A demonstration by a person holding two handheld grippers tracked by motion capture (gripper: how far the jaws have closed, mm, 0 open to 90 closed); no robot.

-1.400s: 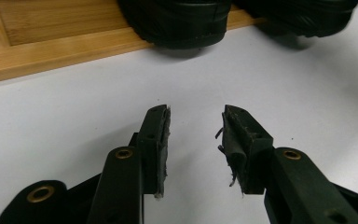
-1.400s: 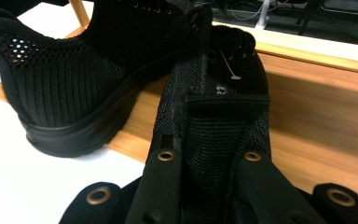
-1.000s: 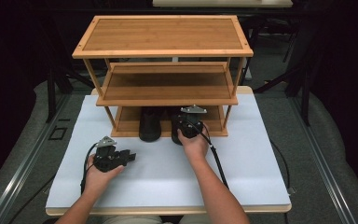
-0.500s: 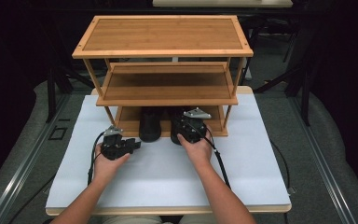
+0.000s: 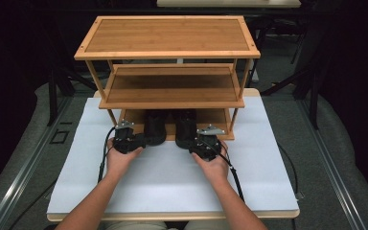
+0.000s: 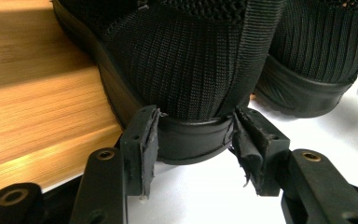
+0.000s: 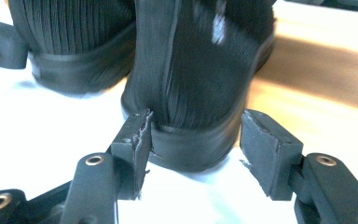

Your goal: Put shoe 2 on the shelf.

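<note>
grippers at two black shoes on the rack (image 5: 124, 120)
left gripper (image 6: 193, 142) pinches the left shoe (image 6: 186, 70) heel; right gripper (image 7: 193, 151) gapes around the right shoe (image 7: 200, 84) heel.

left shoe (image 5: 155, 127) and right shoe (image 5: 186, 125): toes hidden under the rack's (image 5: 172, 91) middle shelf in the high view; heels alone stick out. both gripper views cut the shoes off at the top edge. right gripper view blurred, shoe fabric smeared. left gripper (image 6: 193, 135) fingers (image 6: 142, 140) flank the left heel; contact hard to tell. right gripper (image 7: 193, 144) far finger: gap unclear.
</note>
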